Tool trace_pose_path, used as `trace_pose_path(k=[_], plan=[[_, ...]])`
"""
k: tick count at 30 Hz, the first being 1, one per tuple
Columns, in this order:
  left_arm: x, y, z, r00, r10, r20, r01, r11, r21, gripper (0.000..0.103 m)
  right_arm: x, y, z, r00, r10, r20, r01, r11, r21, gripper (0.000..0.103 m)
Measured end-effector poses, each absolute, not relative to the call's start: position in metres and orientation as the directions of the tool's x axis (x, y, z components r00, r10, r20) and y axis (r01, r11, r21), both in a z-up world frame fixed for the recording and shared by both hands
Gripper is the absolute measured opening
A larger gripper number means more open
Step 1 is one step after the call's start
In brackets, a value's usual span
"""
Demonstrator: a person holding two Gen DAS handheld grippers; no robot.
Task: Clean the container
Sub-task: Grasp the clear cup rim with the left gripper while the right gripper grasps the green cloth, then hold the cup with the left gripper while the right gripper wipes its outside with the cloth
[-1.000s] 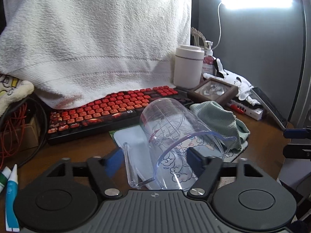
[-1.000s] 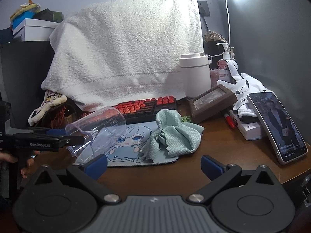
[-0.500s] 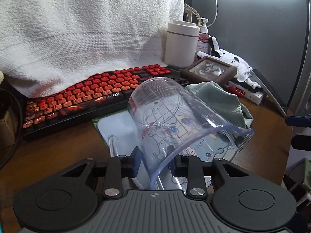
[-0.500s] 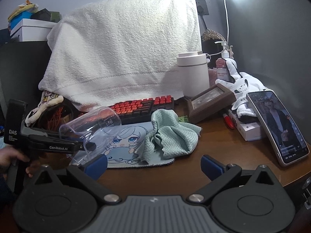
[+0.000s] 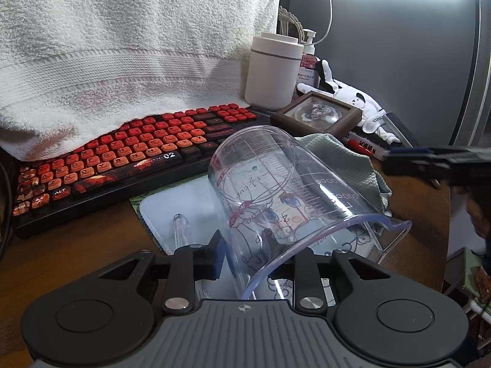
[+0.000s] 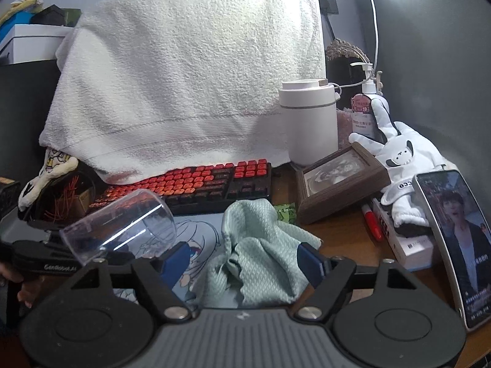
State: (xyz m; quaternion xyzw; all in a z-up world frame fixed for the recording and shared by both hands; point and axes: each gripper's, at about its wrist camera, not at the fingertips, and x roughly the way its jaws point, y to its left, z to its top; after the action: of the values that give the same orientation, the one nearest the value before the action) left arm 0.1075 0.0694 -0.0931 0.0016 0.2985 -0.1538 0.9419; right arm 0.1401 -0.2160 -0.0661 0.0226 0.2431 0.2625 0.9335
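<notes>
The right hand-held gripper (image 6: 245, 263) hangs with its blue-padded fingers (image 6: 310, 260) spread either side of a crumpled green cloth (image 6: 260, 251) on the printed mouse mat (image 6: 196, 236). At left, the left hand-held gripper (image 6: 55, 263) clamps a clear measuring cup (image 6: 122, 224), tilted on its side. Behind lie a red keyboard (image 6: 208, 181) and a draped white towel (image 6: 190, 70).

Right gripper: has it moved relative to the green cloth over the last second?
Yes. The right gripper has advanced toward the green cloth, which now sits between its open fingers; the keyboard looms larger too.
</notes>
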Motion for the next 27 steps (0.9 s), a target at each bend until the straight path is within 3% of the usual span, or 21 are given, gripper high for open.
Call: trace_pose_path(k=[3, 4, 7, 9, 12, 13, 14, 16, 21, 23, 27], plan=[[0.108, 0.070, -0.093, 0.773, -0.292, -0.563, 0.293, 0.952, -0.092, 0.027, 0.163, -0.208, -0.072, 0.725, 0.490, -0.484, -0.465, 0.867, 0.181, 0.073], [0.108, 0.070, -0.093, 0.772, -0.293, -0.563, 0.293, 0.951, -0.093, 0.027, 0.170, -0.206, -0.074, 0.717, 0.486, -0.499, -0.460, 0.868, 0.184, 0.065], [0.109, 0.070, -0.093, 0.771, -0.297, -0.564, 0.295, 0.950, -0.096, 0.027, 0.191, -0.199, -0.082, 0.694, 0.474, -0.542, -0.445, 0.874, 0.195, 0.062], [0.109, 0.070, -0.093, 0.770, -0.299, -0.564, 0.297, 0.950, -0.099, 0.028, 0.206, -0.194, -0.087, 0.677, 0.466, -0.569, -0.434, 0.878, 0.202, 0.055], [0.110, 0.071, -0.094, 0.768, -0.303, -0.564, 0.299, 0.949, -0.102, 0.029, 0.208, -0.193, -0.093, 0.684, 0.461, -0.565, -0.438, 0.879, 0.188, 0.051], [0.110, 0.071, -0.094, 0.768, -0.303, -0.564, 0.300, 0.949, -0.101, 0.029, 0.206, -0.192, -0.093, 0.691, 0.453, -0.563, -0.439, 0.882, 0.171, 0.046], [0.109, 0.070, -0.094, 0.768, -0.302, -0.565, 0.301, 0.949, -0.099, 0.030, 0.205, -0.191, -0.094, 0.696, 0.453, -0.557, -0.444, 0.881, 0.162, 0.031], [0.109, 0.069, -0.093, 0.768, -0.301, -0.565, 0.301, 0.949, -0.095, 0.030, 0.200, -0.195, -0.096, 0.701, 0.473, -0.533, -0.451, 0.874, 0.183, 0.022], [0.110, 0.069, -0.093, 0.768, -0.311, -0.560, 0.306, 0.946, -0.106, 0.029, 0.188, -0.210, -0.095, 0.700, 0.533, -0.476, -0.468, 0.845, 0.257, 0.020], [0.111, 0.069, -0.093, 0.767, -0.315, -0.559, 0.307, 0.945, -0.110, 0.021, 0.181, -0.212, -0.094, 0.700, 0.550, -0.456, -0.485, 0.834, 0.262, 0.020], [0.113, 0.065, -0.094, 0.753, -0.348, -0.558, 0.339, 0.933, -0.124, 0.018, 0.170, -0.211, -0.091, 0.704, 0.576, -0.415, -0.518, 0.817, 0.254, 0.020]])
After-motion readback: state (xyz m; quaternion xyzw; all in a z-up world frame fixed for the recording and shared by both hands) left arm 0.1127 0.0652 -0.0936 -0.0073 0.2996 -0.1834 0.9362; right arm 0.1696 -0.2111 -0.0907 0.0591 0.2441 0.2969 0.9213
